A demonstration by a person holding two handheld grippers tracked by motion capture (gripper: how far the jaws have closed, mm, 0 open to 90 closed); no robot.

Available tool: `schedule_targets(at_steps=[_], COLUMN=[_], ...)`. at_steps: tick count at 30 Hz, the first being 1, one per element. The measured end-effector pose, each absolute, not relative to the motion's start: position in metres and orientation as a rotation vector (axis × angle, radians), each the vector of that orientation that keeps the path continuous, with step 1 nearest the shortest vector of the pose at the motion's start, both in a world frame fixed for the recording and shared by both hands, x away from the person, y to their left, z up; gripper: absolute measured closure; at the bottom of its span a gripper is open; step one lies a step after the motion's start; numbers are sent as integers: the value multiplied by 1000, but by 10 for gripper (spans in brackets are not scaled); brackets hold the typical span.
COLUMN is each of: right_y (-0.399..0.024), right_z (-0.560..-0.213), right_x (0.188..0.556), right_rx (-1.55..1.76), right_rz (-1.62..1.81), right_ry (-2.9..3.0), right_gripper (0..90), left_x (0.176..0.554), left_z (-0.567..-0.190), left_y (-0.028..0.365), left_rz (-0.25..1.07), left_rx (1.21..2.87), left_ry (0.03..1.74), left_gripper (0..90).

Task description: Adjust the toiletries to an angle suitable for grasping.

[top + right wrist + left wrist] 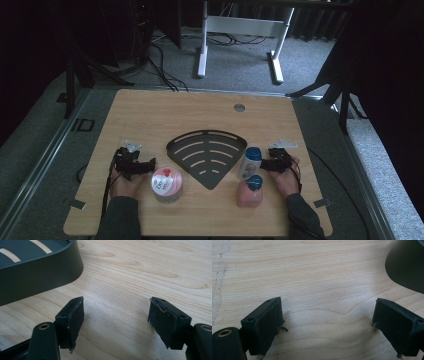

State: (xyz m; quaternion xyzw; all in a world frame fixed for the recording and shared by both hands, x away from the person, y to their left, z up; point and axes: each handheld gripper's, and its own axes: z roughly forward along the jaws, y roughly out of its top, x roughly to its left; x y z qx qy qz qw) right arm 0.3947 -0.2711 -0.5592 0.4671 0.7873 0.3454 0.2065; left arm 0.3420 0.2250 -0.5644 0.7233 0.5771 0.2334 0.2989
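High view: both hand-held grippers, left (148,165) and right (263,164), gape wide and empty; the right could topple the bottle (249,163) beside it.

Both forearms low and apart, left tool (150,164) and right tool (263,164) seemingly turned inward, jaws wide, empty.

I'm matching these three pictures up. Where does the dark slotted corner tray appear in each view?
High view: the corner tray lies mid-table, between the grippers.
Left gripper view: its dark wall at the top right corner.
Right gripper view: its wall and slots at top left.
Shared landmark: the wooden table.
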Motion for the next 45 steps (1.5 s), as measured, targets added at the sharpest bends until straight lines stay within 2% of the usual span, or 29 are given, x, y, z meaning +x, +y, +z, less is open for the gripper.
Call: schedule_targets(at_steps=[14, 24, 29, 37, 45], right_y=[-272, -277, -277, -282, -287], right_z=[-558, -554, -552, -539, -530], right_x=[390, 384, 378, 361, 344], right_rx=[1288, 1245, 1205, 1148, 1095], right_rz=[958, 985, 976, 1006, 1046], right_ry=[2217, 2297, 2324, 2333, 2342], right_gripper=[280, 390, 394, 368, 267], left_x=[342, 342, 342, 341, 341], left_z=[-564, -564, -564, -564, -564], left_y=[225, 225, 225, 224, 224], left_rz=[620, 620, 620, 621, 622], left_rx=[1922, 1922, 1922, 1919, 1919], left_ry=[1532, 1533, 1533, 1532, 1532], left_gripper=[96, 96, 96, 103, 104])
